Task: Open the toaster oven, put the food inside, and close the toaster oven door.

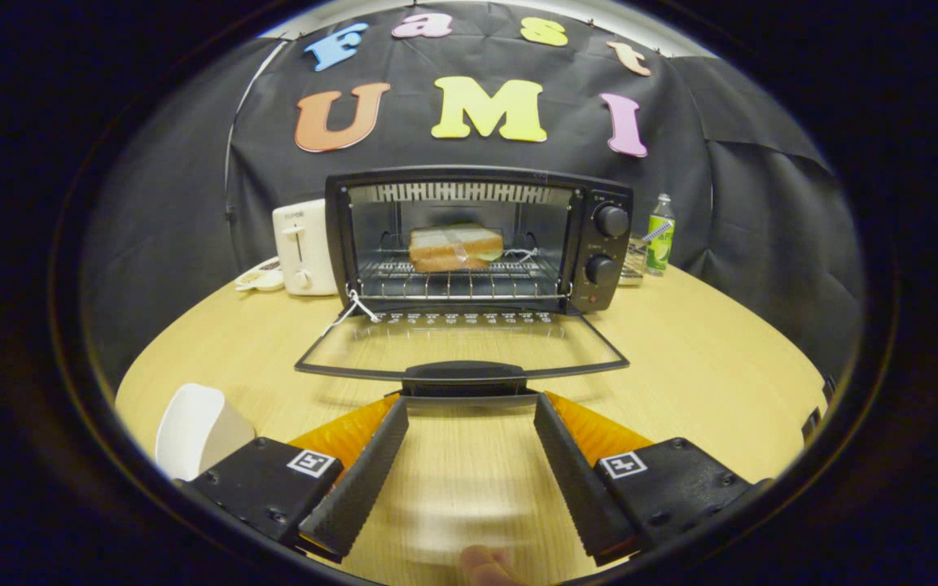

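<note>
wooden tabletop [681, 382], toaster oven [477, 240] at back w/ door [462, 352] dropped flat. sandwich [455, 247] already on rack inside. tongs [469, 411] spread, empty, tips just short of door handle [464, 377]. left: shut door.

Bench [705, 366]: light wood-grain top with a rounded edge, evenly lit, soft shadows only. Taken as the landmark. Black cloth wall [754, 212] hangs behind its far edge, creased and folded, wrapping round both sides. A pale strip of ceiling or upper wall [648, 20] shows above the cloth. White pop-up toaster [304, 247] stands at the bench's far left, a flat white item [259, 277] just beside it. Green-labelled bottle [660, 233] stands at the bench's far right. White curved object [196, 430] sits at the near left edge.
</note>
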`<state>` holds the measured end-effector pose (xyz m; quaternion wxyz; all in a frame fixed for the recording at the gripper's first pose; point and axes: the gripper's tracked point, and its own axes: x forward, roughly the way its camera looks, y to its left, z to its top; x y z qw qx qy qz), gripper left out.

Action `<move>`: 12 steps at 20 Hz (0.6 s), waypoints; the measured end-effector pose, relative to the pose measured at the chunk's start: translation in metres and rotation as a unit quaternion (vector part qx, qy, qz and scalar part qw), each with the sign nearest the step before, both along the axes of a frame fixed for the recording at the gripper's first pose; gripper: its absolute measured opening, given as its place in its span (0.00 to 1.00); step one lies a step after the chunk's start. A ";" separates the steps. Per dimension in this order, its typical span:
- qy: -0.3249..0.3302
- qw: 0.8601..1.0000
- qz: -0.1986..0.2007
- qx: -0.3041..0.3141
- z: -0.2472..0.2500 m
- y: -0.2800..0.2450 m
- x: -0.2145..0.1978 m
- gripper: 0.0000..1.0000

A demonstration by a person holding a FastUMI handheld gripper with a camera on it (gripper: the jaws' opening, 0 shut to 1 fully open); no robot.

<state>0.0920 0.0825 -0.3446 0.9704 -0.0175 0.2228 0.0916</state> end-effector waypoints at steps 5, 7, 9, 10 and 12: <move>0.088 0.994 0.063 -0.012 -0.032 0.019 0.001 1.00; 0.089 0.995 0.047 -0.012 -0.033 0.017 0.002 1.00; 0.087 0.996 0.033 -0.010 -0.032 0.018 0.004 1.00; 0.086 0.996 0.026 -0.010 -0.032 0.017 0.005 1.00; 0.087 0.996 0.015 -0.008 -0.033 0.018 0.009 1.00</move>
